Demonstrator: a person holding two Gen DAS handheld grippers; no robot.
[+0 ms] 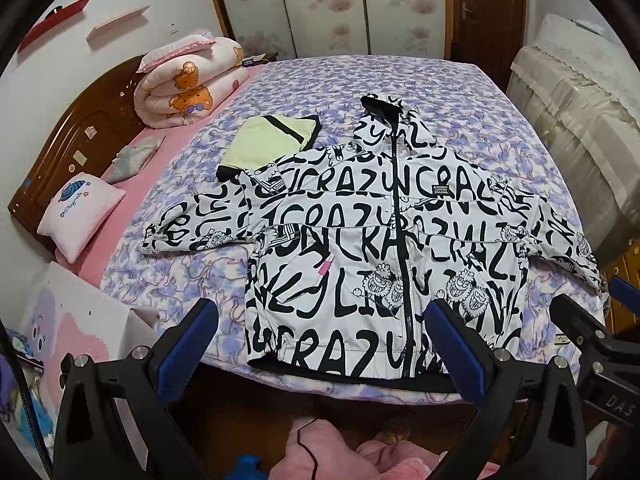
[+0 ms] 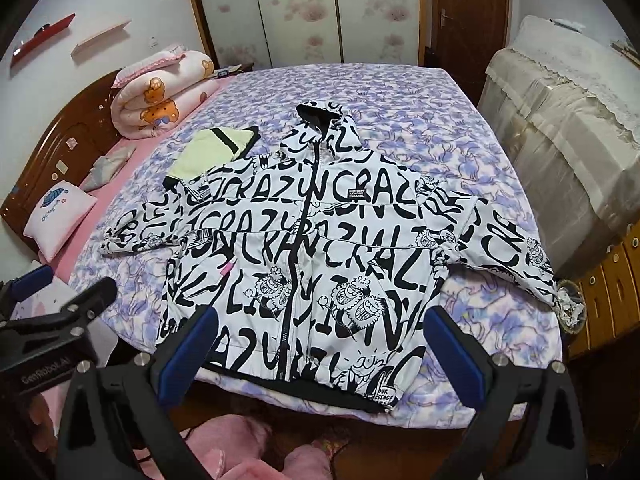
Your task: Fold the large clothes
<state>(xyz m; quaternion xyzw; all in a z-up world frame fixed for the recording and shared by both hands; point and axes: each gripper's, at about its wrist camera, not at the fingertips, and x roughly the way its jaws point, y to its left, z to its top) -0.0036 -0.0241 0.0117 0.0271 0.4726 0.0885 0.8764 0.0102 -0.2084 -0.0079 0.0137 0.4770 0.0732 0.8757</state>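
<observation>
At far left, a pink pillow [image 1: 80,216] lies by the headboard [image 1: 80,136], with a rolled quilt [image 1: 188,84] beyond it. A folded green garment [image 1: 268,140] sits on the bed [image 1: 460,100], its near edge under the jacket's shoulder.

The left gripper [image 1: 320,356] hovers level above the bed's near edge, pointing forward over the jacket's hem, its blue-padded fingers [image 1: 188,352] spread wide and holding nothing.

The jacket [image 1: 360,240], white with black lettering, lies flat and zipped in the middle of the bed, hood away from the cameras, sleeves spread to both sides, hem at the near edge.

The right gripper [image 2: 320,356] hovers just beside the left one at like height, also aimed over the hem, fingers [image 2: 456,352] apart and empty. At right stands a covered cabinet [image 2: 560,140].
</observation>
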